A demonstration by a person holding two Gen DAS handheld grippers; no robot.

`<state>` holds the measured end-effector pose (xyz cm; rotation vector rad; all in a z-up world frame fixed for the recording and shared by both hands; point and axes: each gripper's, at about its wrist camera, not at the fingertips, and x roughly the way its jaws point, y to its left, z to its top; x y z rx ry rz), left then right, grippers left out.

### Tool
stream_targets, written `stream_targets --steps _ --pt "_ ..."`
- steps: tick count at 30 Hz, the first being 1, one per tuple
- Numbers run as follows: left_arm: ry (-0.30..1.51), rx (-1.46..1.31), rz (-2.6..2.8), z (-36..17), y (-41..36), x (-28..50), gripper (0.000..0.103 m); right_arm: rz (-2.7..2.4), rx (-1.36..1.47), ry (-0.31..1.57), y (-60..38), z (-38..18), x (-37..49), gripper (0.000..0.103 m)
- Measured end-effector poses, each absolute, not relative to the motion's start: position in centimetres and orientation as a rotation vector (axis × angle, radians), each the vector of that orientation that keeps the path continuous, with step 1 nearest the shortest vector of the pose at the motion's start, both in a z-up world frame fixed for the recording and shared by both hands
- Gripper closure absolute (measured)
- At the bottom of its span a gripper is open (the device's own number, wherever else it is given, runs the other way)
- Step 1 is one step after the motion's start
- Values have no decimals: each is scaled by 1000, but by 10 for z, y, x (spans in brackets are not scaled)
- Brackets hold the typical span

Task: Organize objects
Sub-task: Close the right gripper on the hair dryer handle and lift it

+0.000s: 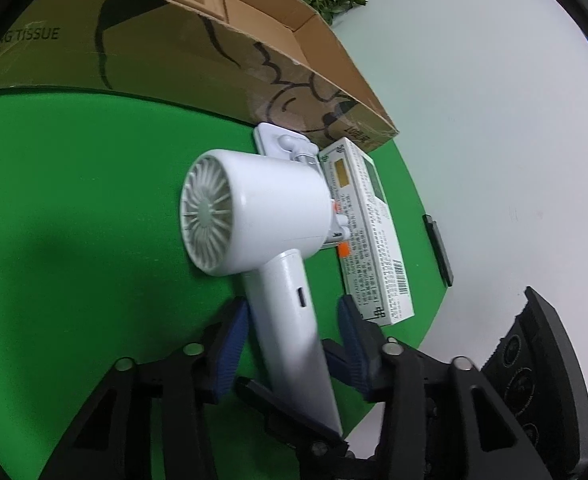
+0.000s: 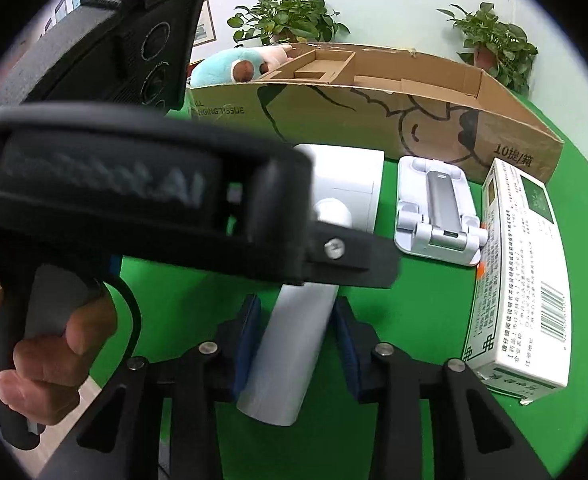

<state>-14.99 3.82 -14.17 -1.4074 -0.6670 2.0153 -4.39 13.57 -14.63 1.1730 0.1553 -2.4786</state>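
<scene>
On the green mat: a white hair dryer lies on its side before a long cardboard box, its handle reaching back toward both cameras.
Left gripper: blue-padded fingers spread to either side of the dryer's handle; the left pad lies against it, a strip of mat shows at the right pad, and no firm clamp can be made out.
Right gripper: jaws likewise parted around the same handle, a narrow gap on each side, nothing gripped as far as can be seen.
Left hand: bare fingers wrapped on the black gripper handle that crosses the right wrist view.
Beside the dryer: a white folding stand just off its barrel, then a green-and-white printed carton lying flat, touching the stand's corner.
Box: open-topped, cardboard dividers inside, a cartoon outline on its front wall.
Behind the box: a teal plush toy and two potted plants against a pale wall.
</scene>
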Motion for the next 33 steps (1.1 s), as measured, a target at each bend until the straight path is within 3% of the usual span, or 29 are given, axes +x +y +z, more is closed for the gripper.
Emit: stream_targets --steps 1,14,33 --pt "-663 -1411 2024 -142 37 -151 71 -2485 1172 172 135 -147 -43 68" --pt "-632 -1384 2097 -130 41 -147 71 -2548 1123 162 139 -140 -50 75" --pt "-466 -1150 2279 -25 49 -174 72 -2706 807 61 150 -78 -77 78"
